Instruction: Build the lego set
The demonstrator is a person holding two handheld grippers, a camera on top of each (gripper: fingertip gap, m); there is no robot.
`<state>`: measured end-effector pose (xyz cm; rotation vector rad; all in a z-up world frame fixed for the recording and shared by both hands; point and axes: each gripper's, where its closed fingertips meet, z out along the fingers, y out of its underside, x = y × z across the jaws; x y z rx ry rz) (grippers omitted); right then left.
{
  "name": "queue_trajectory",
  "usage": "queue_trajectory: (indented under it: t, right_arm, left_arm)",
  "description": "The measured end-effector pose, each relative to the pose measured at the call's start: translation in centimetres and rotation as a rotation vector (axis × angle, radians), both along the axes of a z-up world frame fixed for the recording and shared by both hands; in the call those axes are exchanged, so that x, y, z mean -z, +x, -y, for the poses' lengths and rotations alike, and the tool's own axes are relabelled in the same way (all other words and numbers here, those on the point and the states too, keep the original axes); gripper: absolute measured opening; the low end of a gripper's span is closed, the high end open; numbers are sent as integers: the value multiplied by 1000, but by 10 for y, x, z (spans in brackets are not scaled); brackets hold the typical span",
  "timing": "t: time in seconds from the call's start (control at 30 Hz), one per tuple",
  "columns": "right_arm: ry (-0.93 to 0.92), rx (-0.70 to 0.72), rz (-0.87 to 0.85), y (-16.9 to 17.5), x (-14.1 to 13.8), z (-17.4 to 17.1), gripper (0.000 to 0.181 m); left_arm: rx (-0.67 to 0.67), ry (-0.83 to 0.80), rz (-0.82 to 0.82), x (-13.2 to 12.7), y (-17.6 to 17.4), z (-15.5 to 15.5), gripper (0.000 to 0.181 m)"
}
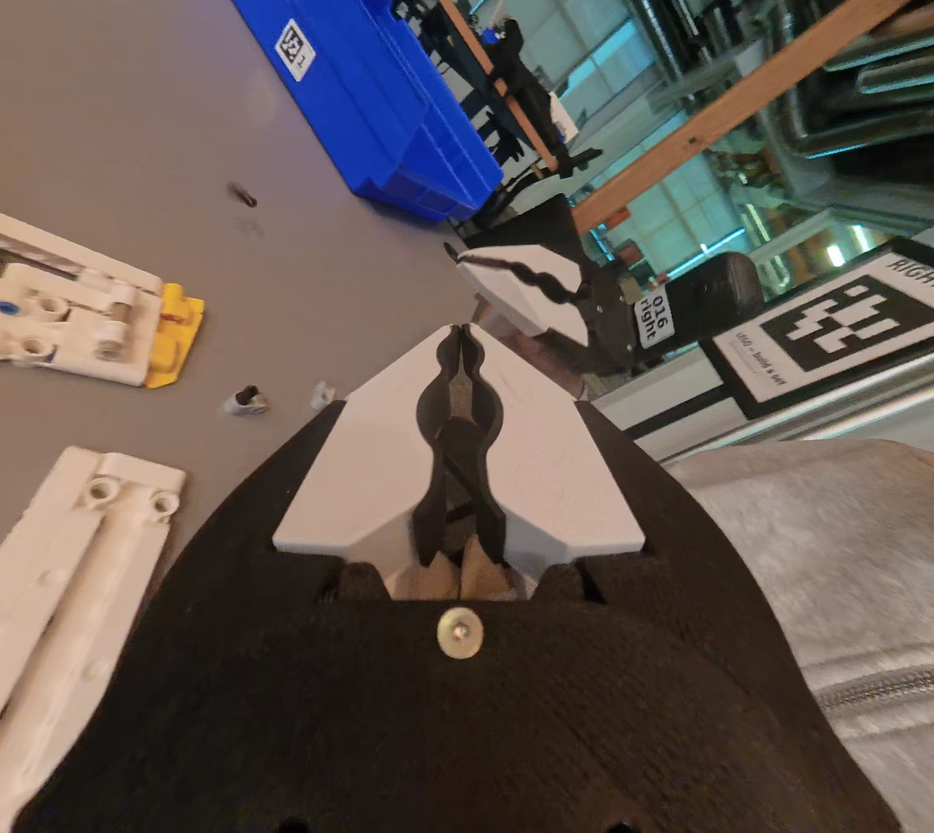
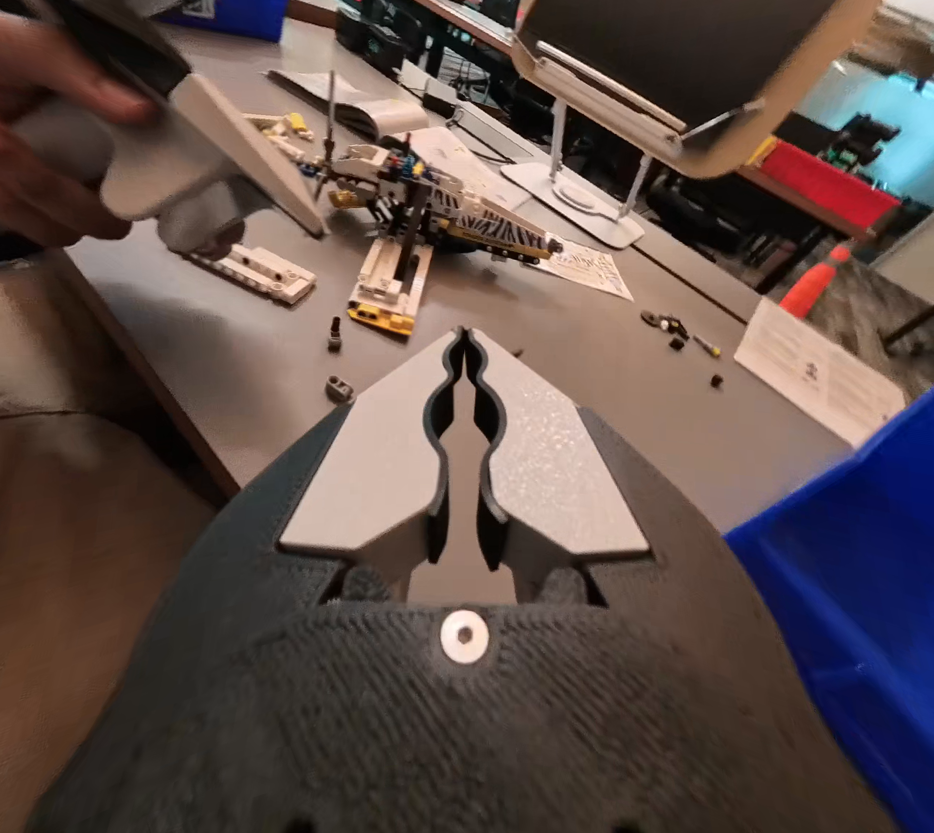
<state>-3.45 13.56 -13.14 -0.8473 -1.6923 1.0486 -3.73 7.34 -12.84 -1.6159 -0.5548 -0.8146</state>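
Note:
My left gripper is shut above the grey table, and I see nothing between its tips. It also shows side-on at the upper left of the right wrist view. My right gripper is shut with its pads together, and it shows beyond the left one. A zebra-striped lego model stands mid-table. A white and yellow sub-assembly lies in front of it and shows in the left wrist view. A long white panel lies to the left and also shows there.
A small grey connector with a black pin and a loose grey connector lie near my right gripper. Small black pieces, a sticker sheet, a paper, a screen on a stand and blue bins surround the table. There is about 7 centimeters between the tips of the two grippers. The zebra-striped lego model is about 20 centimeters from both grippers' fingertips.

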Motion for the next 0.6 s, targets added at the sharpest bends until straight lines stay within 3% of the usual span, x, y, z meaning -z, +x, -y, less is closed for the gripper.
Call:
queue_trajectory:
  t: [0.37, 0.6]
  right_arm:
    - [-219, 136, 139, -24, 26, -28, 11]
    - [-330, 194, 352, -87, 26, -47, 27]
  left_arm:
    - [9, 7, -95, 2, -4, 0, 0]
    - [-14, 113, -155, -14, -21, 20, 0]
